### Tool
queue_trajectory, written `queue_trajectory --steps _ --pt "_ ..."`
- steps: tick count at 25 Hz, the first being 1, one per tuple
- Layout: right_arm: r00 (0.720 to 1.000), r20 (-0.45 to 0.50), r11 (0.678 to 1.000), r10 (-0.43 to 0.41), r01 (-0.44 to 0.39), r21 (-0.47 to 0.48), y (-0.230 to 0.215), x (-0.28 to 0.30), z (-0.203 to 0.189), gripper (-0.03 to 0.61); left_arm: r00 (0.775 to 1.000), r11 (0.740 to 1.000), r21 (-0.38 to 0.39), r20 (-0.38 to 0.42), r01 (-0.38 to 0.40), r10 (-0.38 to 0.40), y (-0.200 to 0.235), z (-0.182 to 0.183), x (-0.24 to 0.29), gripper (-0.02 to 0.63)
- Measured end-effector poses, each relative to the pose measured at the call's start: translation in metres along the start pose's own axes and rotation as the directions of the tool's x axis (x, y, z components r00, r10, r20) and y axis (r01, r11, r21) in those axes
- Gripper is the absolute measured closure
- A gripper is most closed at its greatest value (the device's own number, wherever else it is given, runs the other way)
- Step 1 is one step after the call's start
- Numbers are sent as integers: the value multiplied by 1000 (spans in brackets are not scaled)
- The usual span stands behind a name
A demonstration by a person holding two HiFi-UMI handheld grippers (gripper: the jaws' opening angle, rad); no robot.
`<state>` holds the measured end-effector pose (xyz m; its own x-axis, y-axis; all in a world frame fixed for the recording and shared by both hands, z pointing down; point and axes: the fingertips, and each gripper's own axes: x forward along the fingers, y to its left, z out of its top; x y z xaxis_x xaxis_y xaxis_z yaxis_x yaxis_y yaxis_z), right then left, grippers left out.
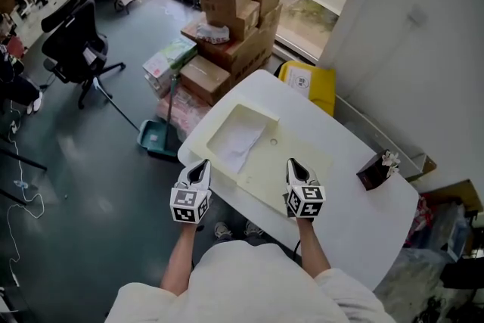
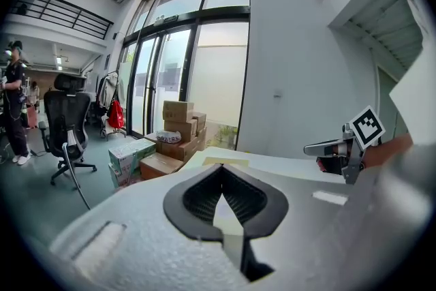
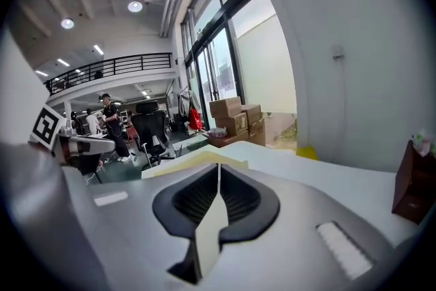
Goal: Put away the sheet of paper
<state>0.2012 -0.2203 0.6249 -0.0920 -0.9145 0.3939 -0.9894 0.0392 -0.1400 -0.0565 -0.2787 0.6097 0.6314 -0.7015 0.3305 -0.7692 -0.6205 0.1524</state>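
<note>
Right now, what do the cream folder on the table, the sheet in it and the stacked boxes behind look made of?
The folder looks like thin card or matte plastic, I can't tell which: flat, dull, no glare. The sheet looks like plain white paper, soft and lightly creased. The boxes look like brown corrugated cardboard: matte, with square edges and folded flaps.

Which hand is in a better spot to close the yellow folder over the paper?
Left, probably. The left gripper is shut on the folder at its near edge, right beside the paper. The right gripper is shut on that edge farther away.
</note>
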Motion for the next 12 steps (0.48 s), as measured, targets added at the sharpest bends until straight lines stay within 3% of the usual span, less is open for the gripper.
queue_trajectory --steps 7,12 --pt "998 43 993 50 -45 -111 16 -24 20 577 1000 1000 9 23 -4 3 -3 10 -2 609" --pt "993 87 988 86 -74 -136 24 -27 35 578 999 1000 12 45 -12 11 0 18 -4 609"
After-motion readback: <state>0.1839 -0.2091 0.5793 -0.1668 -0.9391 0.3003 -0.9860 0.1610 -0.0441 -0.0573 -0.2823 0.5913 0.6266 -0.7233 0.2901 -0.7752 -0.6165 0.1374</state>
